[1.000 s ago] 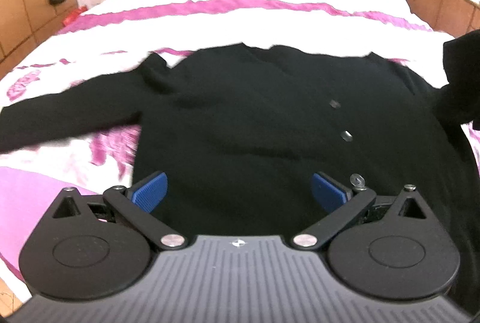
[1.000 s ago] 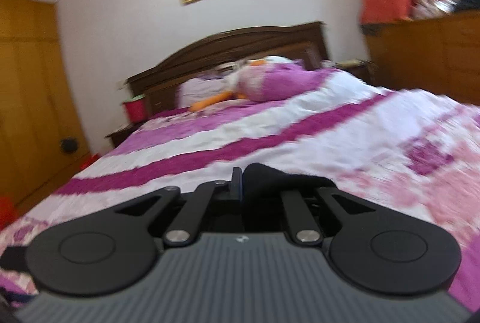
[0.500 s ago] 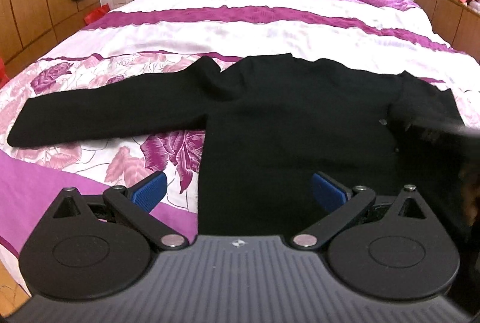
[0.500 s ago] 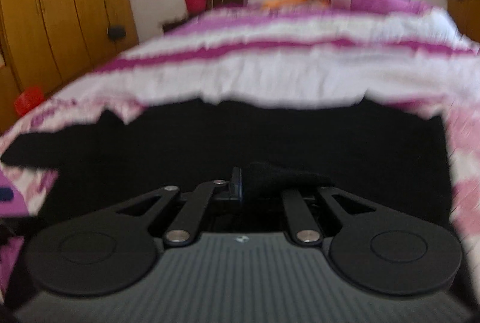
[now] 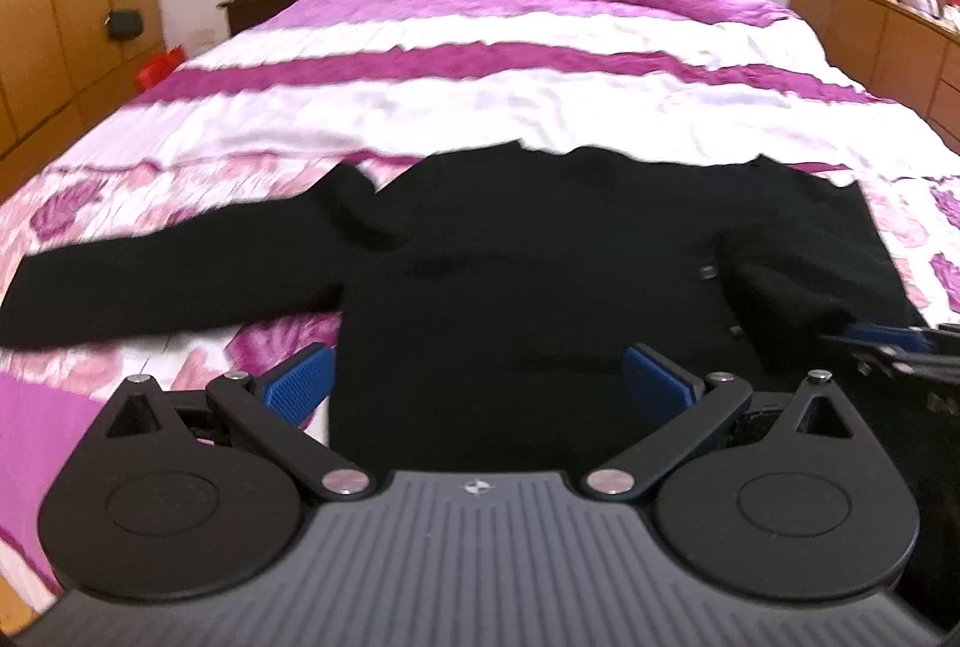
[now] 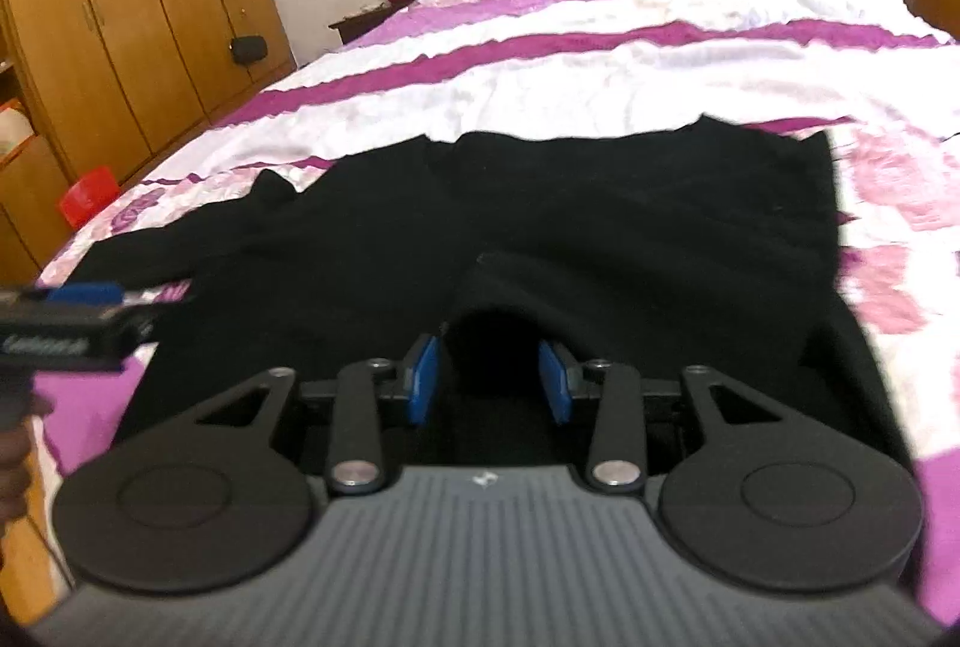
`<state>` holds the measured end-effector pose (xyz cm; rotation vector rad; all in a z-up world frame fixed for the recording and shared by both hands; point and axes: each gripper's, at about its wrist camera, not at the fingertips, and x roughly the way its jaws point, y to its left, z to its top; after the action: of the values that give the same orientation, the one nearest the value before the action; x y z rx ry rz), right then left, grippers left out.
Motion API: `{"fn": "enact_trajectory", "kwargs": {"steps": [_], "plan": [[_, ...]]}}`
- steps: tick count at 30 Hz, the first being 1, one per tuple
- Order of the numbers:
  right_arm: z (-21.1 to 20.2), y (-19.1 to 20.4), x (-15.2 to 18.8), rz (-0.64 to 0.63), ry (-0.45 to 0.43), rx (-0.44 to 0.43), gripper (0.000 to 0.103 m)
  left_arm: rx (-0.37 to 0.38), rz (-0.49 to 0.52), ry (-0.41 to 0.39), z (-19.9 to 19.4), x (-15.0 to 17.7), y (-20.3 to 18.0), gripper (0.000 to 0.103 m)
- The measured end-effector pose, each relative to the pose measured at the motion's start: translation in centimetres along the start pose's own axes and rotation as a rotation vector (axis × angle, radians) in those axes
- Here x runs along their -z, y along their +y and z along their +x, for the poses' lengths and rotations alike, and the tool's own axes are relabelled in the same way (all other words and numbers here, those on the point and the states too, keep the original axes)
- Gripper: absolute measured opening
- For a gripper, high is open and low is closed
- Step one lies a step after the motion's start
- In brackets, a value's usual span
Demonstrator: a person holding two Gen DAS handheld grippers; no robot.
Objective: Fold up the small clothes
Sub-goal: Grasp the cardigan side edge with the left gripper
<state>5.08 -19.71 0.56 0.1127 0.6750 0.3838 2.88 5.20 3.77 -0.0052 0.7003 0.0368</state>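
Cardigan point(image 5: 540, 299), black, lies flat on the bed point(image 5: 540, 107), hem toward me; one sleeve point(image 5: 150, 281) stretches out to the left side, the other sleeve point(image 6: 516, 287) is folded in over the buttoned front. My right gripper point(image 6: 489, 377) is opening: fingers point(image 6: 420, 377) part around the cuff, cloth between them but not visibly pinched. My left gripper point(image 5: 477, 377) hangs over the hem, fingers point(image 5: 297, 380) spread wide, nothing held. Risk, as I judge it: knit could cling to a pad as I withdraw and drag the fold open; a hasty left grab may bunch the hem.
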Motion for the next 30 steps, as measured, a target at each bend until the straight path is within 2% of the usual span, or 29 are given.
{"fn": "enact_trajectory", "kwargs": {"steps": [4, 7, 12, 17, 24, 27, 28, 30], "plan": [[-3.1, -1.2, 0.4, 0.009, -0.033, 0.020, 0.040, 0.029, 0.037, -0.019, -0.1, -0.6, -1.9, 0.103], [-4.6, -2.6, 0.5, 0.042, -0.073, 0.095, 0.040, 0.047, 0.064, -0.034, -0.2, -0.8, -3.8, 0.103], [-5.5, -6.4, 1.2, 0.203, -0.104, 0.140, 0.040, 0.095, 0.134, -0.063, -0.3, -0.7, -7.3, 0.103], [-6.3, -8.6, 2.0, 0.281, -0.134, 0.151, 0.041, 0.128, 0.240, -0.072, 0.0, 0.0, -12.2, 0.103], [-7.7, -10.7, 2.8, 0.311, -0.165, 0.194, 0.041, 0.267, 0.345, -0.062, 1.0, 1.4, -18.9, 0.103], [-8.2, -11.6, 3.2, 0.334, -0.170, 0.198, 0.042, 0.299, 0.405, -0.066, 2.1, 2.0, -21.6, 0.103], [-8.2, -11.9, 3.4, 0.342, -0.172, 0.201, 0.042, 0.300, 0.429, -0.075, 2.4, 2.3, -22.4, 0.102], [-8.3, -12.4, 3.5, 0.357, -0.177, 0.207, 0.042, 0.277, 0.481, -0.087, 3.4, 2.8, -23.9, 0.089]]}}
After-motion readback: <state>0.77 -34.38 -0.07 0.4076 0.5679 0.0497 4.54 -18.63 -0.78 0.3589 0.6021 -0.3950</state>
